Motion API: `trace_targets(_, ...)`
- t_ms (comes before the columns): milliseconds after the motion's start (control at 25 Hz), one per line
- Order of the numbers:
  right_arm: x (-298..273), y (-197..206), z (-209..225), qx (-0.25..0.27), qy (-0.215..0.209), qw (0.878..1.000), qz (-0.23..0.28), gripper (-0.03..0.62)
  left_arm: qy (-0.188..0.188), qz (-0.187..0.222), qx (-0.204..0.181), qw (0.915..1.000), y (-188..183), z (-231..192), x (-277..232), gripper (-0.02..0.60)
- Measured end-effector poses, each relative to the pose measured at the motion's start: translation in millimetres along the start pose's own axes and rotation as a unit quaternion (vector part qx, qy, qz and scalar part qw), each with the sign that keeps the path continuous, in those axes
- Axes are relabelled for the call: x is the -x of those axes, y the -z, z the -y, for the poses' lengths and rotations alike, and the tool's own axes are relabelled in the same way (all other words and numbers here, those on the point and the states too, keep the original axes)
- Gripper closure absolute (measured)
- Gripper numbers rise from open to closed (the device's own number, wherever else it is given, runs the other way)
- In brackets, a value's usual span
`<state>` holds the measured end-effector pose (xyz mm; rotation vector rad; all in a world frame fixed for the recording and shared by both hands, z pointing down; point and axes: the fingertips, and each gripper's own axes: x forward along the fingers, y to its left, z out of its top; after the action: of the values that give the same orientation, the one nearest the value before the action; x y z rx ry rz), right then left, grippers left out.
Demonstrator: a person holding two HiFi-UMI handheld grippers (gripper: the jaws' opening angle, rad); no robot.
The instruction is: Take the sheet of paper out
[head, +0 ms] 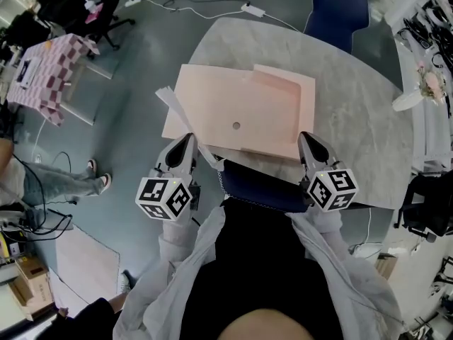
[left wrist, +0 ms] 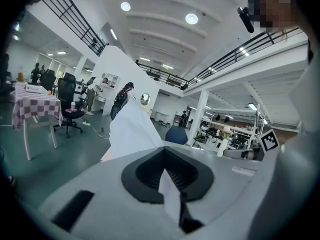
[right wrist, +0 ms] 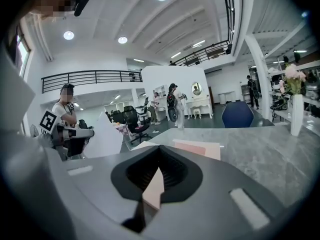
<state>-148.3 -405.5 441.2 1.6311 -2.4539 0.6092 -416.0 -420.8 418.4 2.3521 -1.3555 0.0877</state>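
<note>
I am pinching the white sheet of paper [head: 172, 103] in my closed left tongs [head: 188, 139] beside the pink envelope's [head: 241, 112] left edge, while my right tongs [head: 306, 139] are clamping its near edge, probably anchoring it on the table [head: 354, 98] so the sheet slides free.

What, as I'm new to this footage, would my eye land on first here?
The big pink folder lying flat on the grey marble table, mid-frame in the head view. Then the grips at its near edge: the left tool is shut on a white sheet at the folder's left edge, and the right tool is shut on the folder's near right corner.
</note>
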Motion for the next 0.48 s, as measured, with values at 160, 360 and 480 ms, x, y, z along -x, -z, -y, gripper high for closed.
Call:
trace_targets(160, -2.9, 2.3, -1.0, 0.003, -0.002, 1.0, -0.009, 0.583, 0.006, -0.001, -0.002, 1.0, -2.4, 2.4, -3.4, 0.578)
trace_targets(360, -4.3, -0.5, 0.0, 0.003, -0.001, 1.0, -0.006, 0.583, 0.013, -0.001, -0.004, 0.9999, -3.8, 9.2, -7.6, 0.578)
trace_targets(480, -5.5, -1.3, -1.5, 0.004, -0.004, 1.0, -0.007, 0.583, 0.014, -0.003, -0.001, 0.9999, -3.2, 11.8, -10.3, 0.578)
